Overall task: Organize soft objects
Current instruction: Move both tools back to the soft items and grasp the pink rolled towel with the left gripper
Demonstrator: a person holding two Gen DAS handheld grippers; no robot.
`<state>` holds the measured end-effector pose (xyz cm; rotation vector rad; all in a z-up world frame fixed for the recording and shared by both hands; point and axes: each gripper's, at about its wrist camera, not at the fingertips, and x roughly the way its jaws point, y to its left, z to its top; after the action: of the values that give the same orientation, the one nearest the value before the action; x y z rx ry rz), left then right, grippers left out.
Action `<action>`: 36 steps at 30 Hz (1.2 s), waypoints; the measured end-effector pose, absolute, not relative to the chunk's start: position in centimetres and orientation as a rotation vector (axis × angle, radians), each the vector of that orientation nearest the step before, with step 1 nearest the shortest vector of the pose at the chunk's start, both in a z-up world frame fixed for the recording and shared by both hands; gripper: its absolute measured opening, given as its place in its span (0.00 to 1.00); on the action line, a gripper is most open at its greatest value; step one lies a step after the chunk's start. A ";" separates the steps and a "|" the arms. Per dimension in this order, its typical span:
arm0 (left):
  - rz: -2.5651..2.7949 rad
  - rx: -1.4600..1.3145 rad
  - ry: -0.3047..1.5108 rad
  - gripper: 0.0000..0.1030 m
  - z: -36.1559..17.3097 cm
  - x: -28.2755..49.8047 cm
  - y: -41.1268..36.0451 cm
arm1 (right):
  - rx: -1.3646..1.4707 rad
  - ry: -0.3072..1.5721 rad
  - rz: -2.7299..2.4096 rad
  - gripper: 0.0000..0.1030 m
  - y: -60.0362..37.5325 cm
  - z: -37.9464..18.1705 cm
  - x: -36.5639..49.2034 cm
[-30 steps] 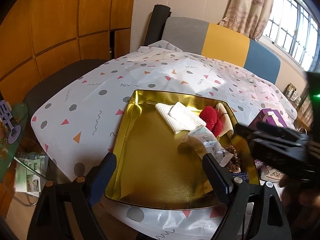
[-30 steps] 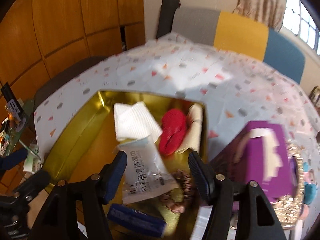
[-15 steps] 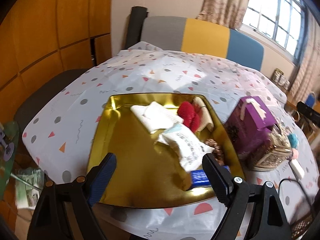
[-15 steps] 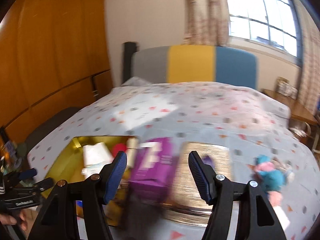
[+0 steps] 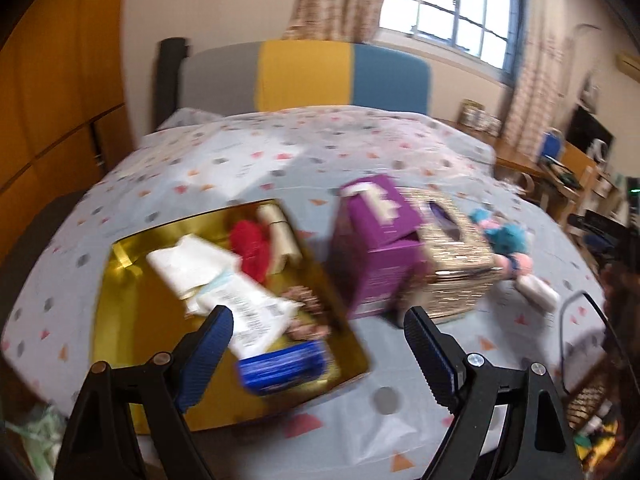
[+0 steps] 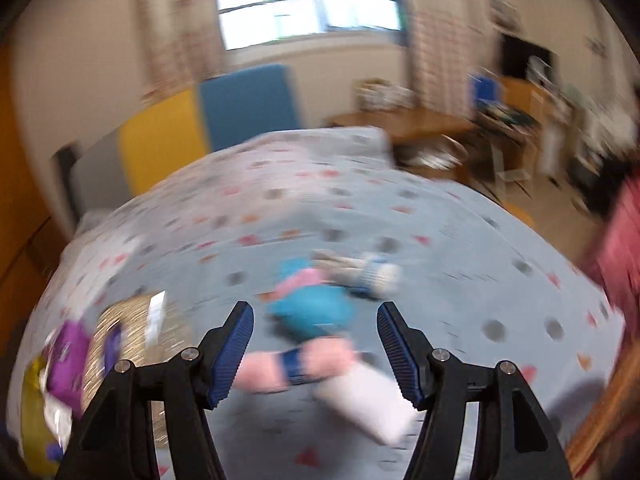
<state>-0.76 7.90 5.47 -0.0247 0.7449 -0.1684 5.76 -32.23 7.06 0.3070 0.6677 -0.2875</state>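
Both tongs were empty. Left gripper had its jaws spread wide, nothing between the pads, hovering over the near right corner of the gold tray on the patterned tablecloth. Right gripper stood about half open, also holding nothing, aimed down at the loose soft things on the right part of the table.

Left to right on the table: tray already loaded with a white folded cloth, a red fluffy item, a cream roll, a white printed packet, a brownish scrunchie-like thing and a blue packet at the near edge. Just right of the tray stood a purple box, touching a woven tissue box. Right of that, well apart from the tray, lay the teal plush piece, a pink fuzzy item with a blue band, a white soft piece and a small striped thing.

Step in hand, as I judged it: reaching for the next soft item, tray partly filled, several pieces not yet sorted. Next move called for the right gripper dropping onto the pink or teal piece, closing gently on the bulk, then carrying it across over both boxes to the tray. Pieces lay touching, so two might lift together.

Writing: packet showed printed lines and something like a barcode, too blurred to read. No brand legible anywhere.
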 end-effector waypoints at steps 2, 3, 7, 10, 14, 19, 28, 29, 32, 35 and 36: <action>-0.222 0.005 0.738 0.85 6.0 -0.5 6.2 | 0.400 0.671 -0.350 0.63 -35.4 6.4 5.1; -0.247 0.017 0.734 0.85 6.2 -0.4 5.4 | 0.422 0.669 -0.374 0.63 -36.5 6.1 4.8; -0.373 0.065 0.733 0.85 7.1 0.3 1.2 | 0.499 0.664 -0.466 0.63 -40.5 4.8 3.9; -0.456 0.102 0.735 0.84 7.6 0.9 -2.1 | 0.553 0.673 -0.506 0.64 -41.9 3.7 3.5; -0.578 0.174 0.734 0.77 8.5 1.6 -7.3 | 0.549 0.638 -0.489 0.64 -41.3 3.9 3.3; -0.672 0.273 0.780 0.68 7.6 3.8 -14.2 | 0.577 0.615 -0.448 0.64 -41.2 4.1 3.3; -0.656 0.440 0.893 0.68 1.9 8.3 -22.9 | 0.712 0.596 -0.414 0.64 -42.6 3.3 2.7; -0.637 0.476 0.900 0.68 1.1 9.0 -23.8 | 0.717 0.595 -0.412 0.64 -42.7 3.3 2.7; -0.626 0.548 0.916 0.69 -0.7 10.5 -25.9 | 0.734 0.597 -0.393 0.64 -42.8 3.1 2.8; -0.632 0.626 0.929 0.74 -2.4 11.6 -28.0 | 0.748 0.600 -0.382 0.64 -42.8 2.9 2.8; -0.626 0.645 0.931 0.74 -2.9 11.9 -28.4 | 0.752 0.601 -0.379 0.64 -42.8 2.9 2.8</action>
<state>11.93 -28.39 -2.90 0.6446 0.9315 -0.6264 2.82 -42.84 2.89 0.7525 0.6010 -0.3786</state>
